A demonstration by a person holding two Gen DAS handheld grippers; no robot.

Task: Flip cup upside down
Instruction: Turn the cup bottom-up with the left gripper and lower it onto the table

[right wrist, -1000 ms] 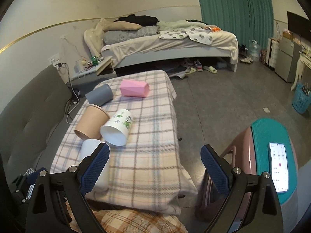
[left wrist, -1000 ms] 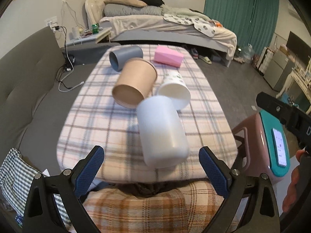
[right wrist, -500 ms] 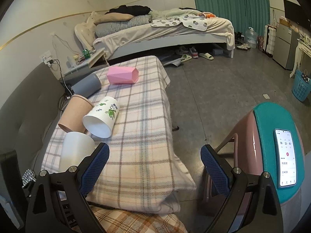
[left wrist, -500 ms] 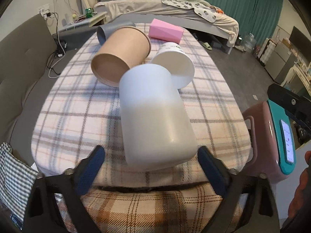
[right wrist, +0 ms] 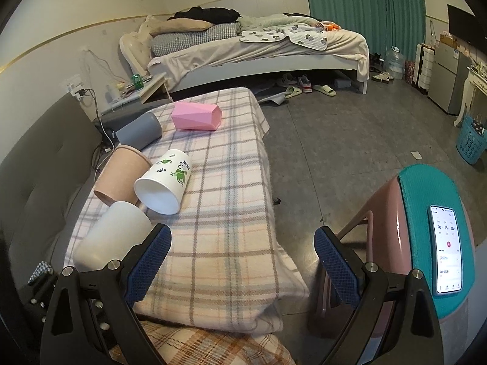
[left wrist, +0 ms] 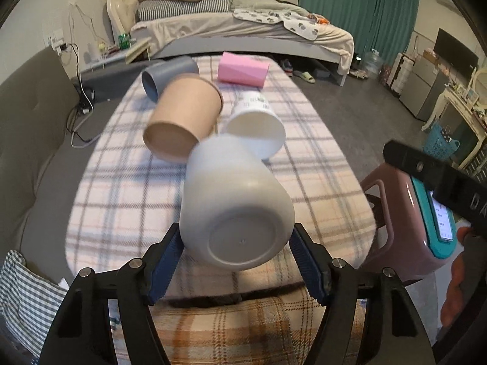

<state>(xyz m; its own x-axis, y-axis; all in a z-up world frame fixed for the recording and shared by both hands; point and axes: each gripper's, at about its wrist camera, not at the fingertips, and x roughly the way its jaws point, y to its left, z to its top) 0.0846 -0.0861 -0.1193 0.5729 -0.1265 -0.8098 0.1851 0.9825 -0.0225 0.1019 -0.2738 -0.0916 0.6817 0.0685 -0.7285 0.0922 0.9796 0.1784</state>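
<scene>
Matte white cup on its side, base toward camera, seemingly clamped in left claw, right claw apart.

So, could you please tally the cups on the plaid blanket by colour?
White: 2, plain white cup and leaf-print cup
Tan: 1, paper cup
Grey: 1, cup
Pink: 1, faceted cup
Total: 5

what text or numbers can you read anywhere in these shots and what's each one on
"00 15 00", large timer digits on the phone lying on the teal stool.
"00:20:00" and "00:40:00", smaller rows lower on that screen, only roughly legible.
"D", a partial letter on the right gripper's black body.
The printed white cup carries dark print too small to read.
</scene>
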